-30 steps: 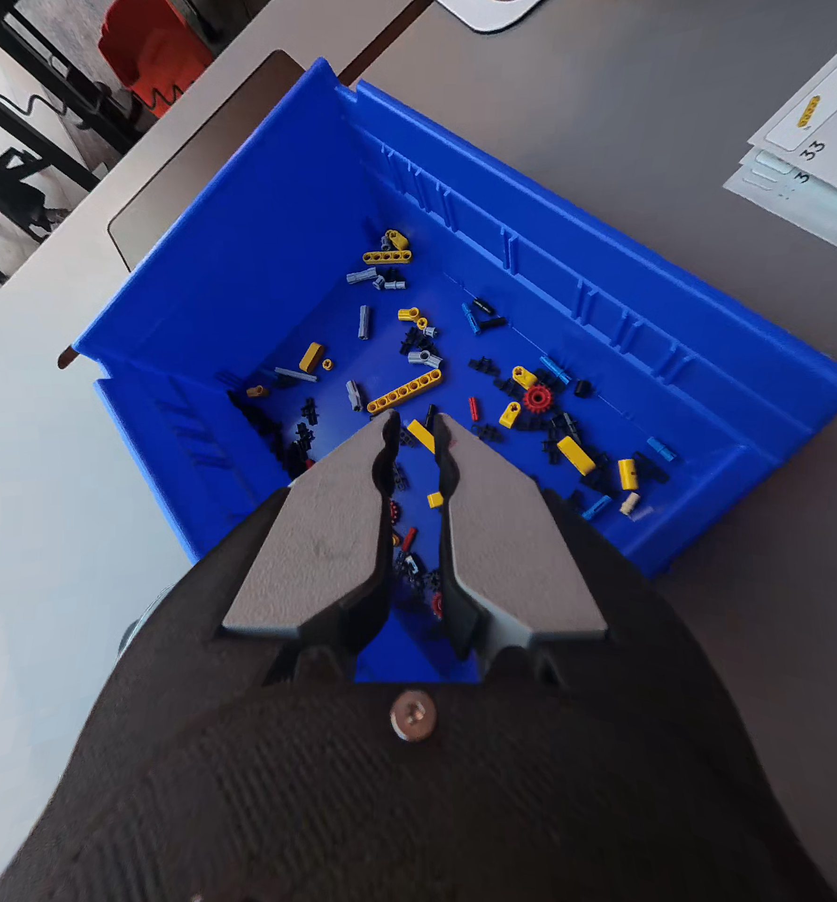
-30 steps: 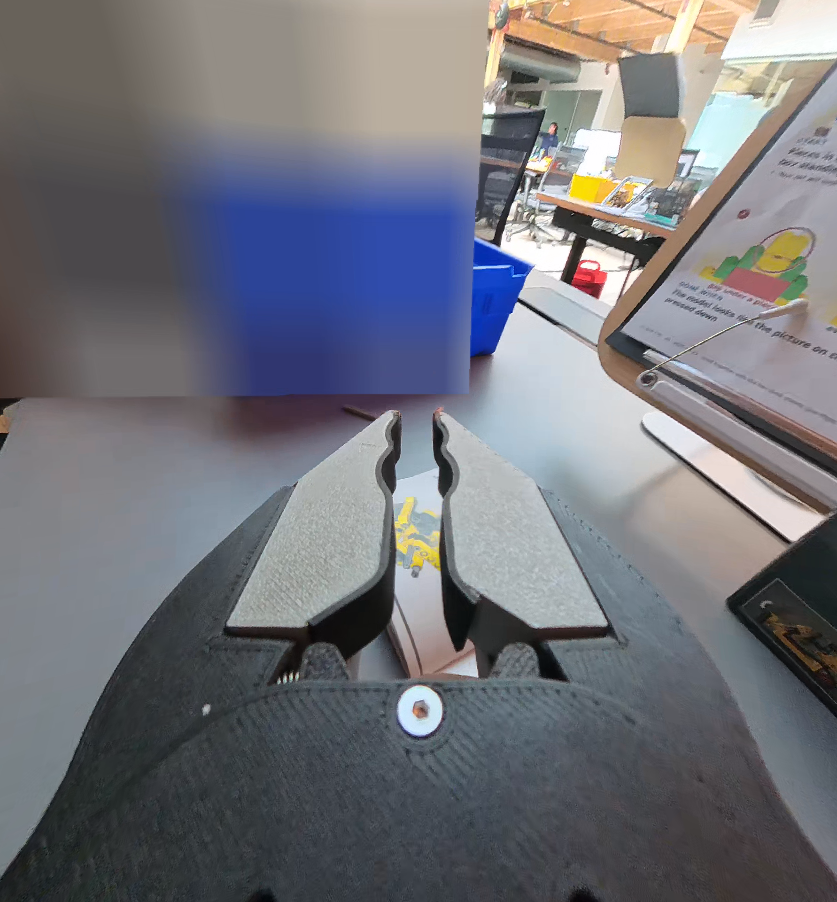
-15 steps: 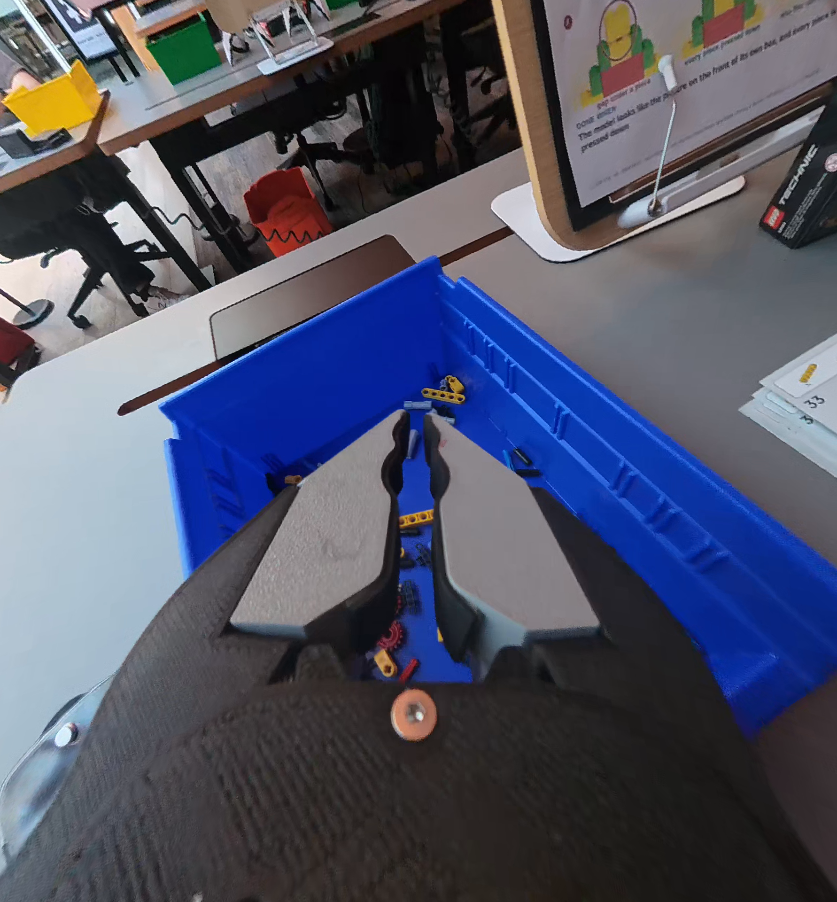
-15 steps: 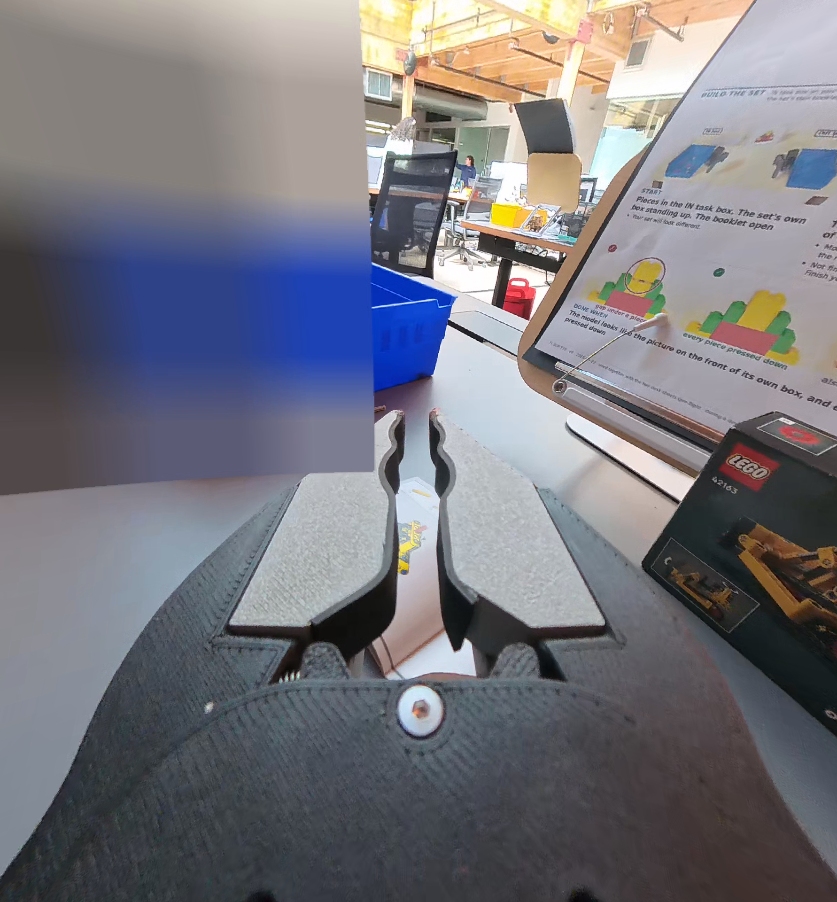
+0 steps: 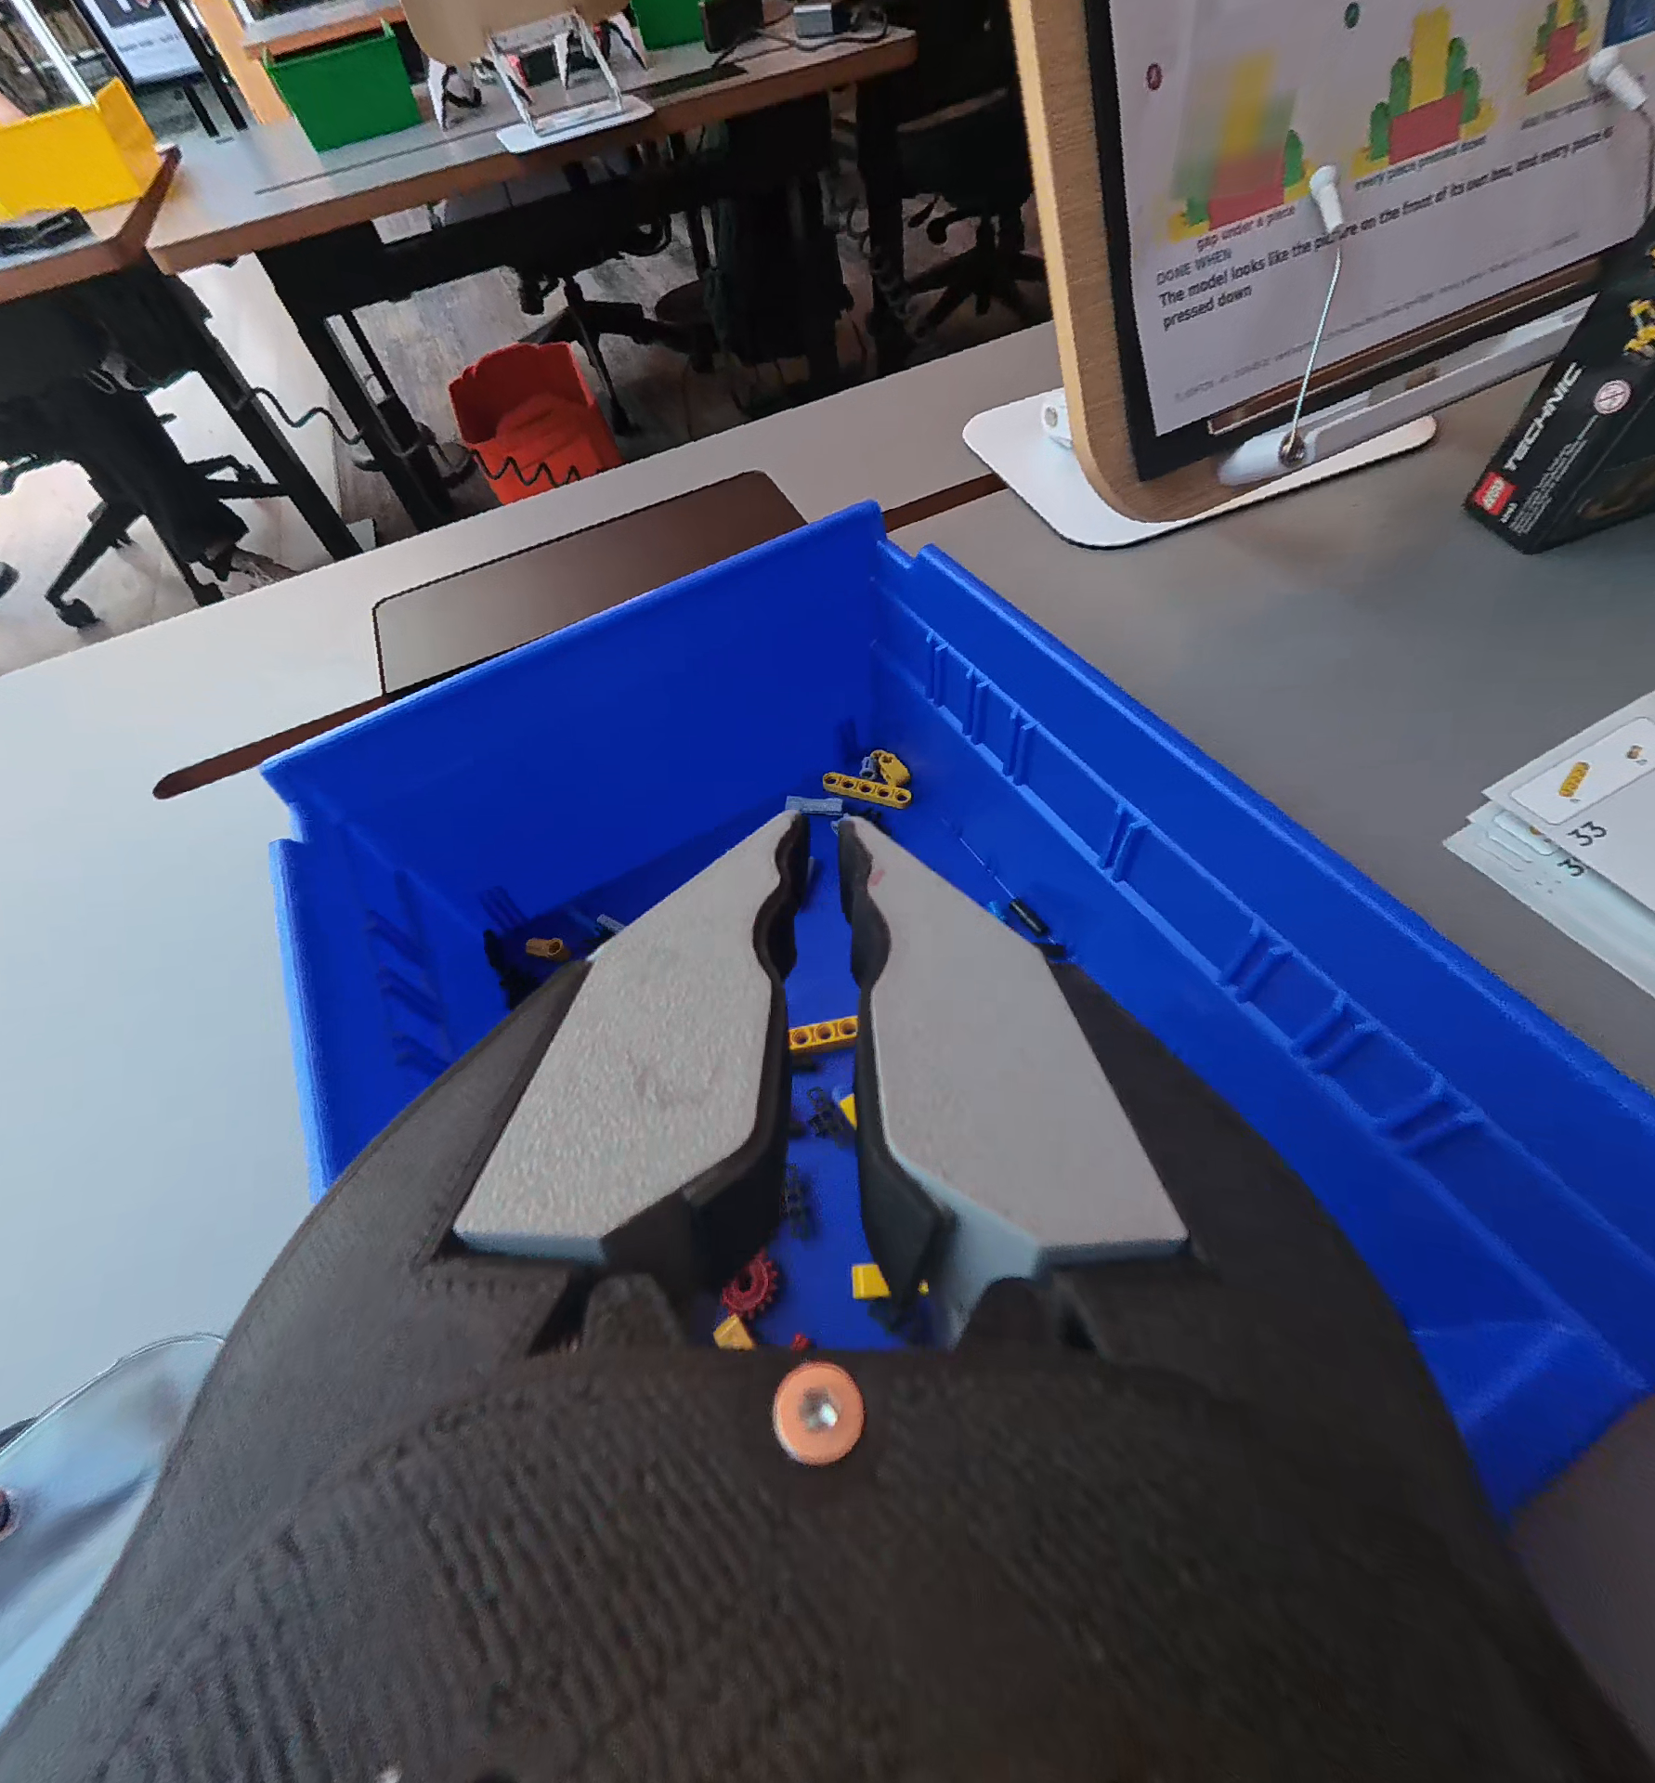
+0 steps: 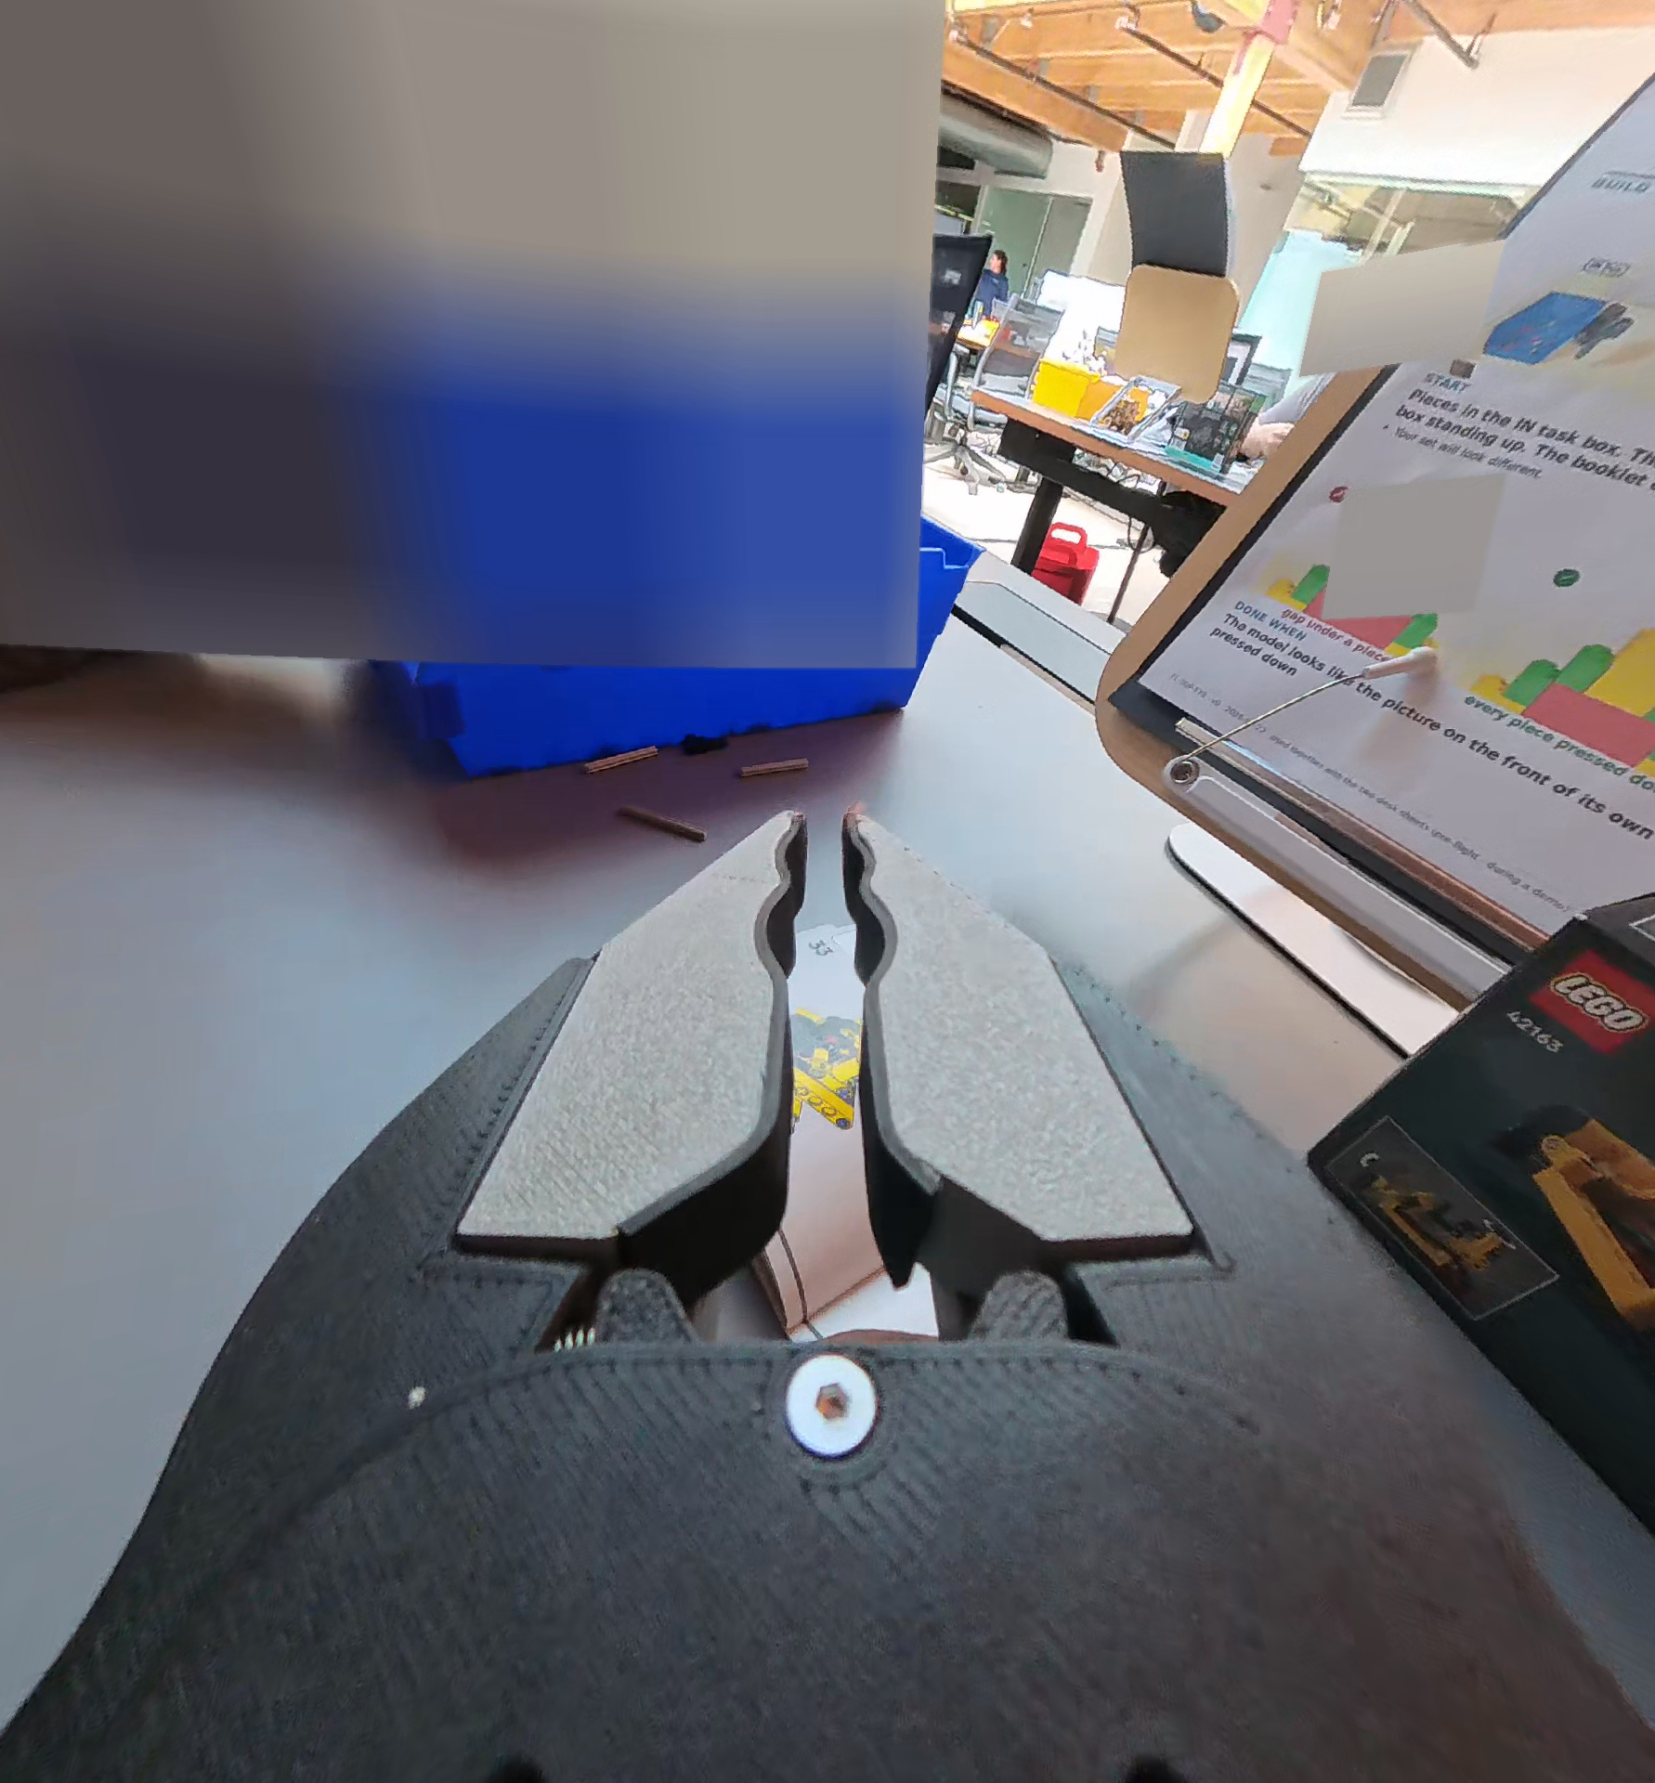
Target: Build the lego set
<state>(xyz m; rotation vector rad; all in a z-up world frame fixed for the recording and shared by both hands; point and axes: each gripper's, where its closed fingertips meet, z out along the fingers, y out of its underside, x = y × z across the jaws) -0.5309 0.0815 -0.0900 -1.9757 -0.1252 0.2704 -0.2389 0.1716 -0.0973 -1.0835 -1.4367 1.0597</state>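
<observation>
A blue bin (image 5: pixel 1287 955) on the grey table holds several loose Lego Technic pieces: a yellow beam (image 5: pixel 867 791) at its far end, another yellow beam (image 5: pixel 822 1035) and a red gear (image 5: pixel 749 1288) seen between my fingers. My left gripper (image 5: pixel 820 830) hovers over the bin, jaws nearly together with a thin gap, empty. My right gripper (image 6: pixel 822 830) is low over the open instruction booklet (image 6: pixel 824 1052), jaws also nearly together, empty. The booklet also shows at the right edge of the left wrist view (image 5: pixel 1615 830). The bin shows in the right wrist view (image 6: pixel 660 714).
A wooden-framed instruction board (image 5: pixel 1383 193) stands on a white base at the back right, also in the right wrist view (image 6: pixel 1480 627). The black Lego box (image 6: pixel 1557 1158) stands beside it. Small brown sticks (image 6: pixel 662 822) lie by the bin. Other desks and chairs stand beyond. Spacing between my two grippers at the tips: around 30 centimeters.
My left gripper has tilted up from looking straight down into the bin to looking across it. My right gripper has shifted so the Lego box came into view. Both jaw gaps have narrowed.
</observation>
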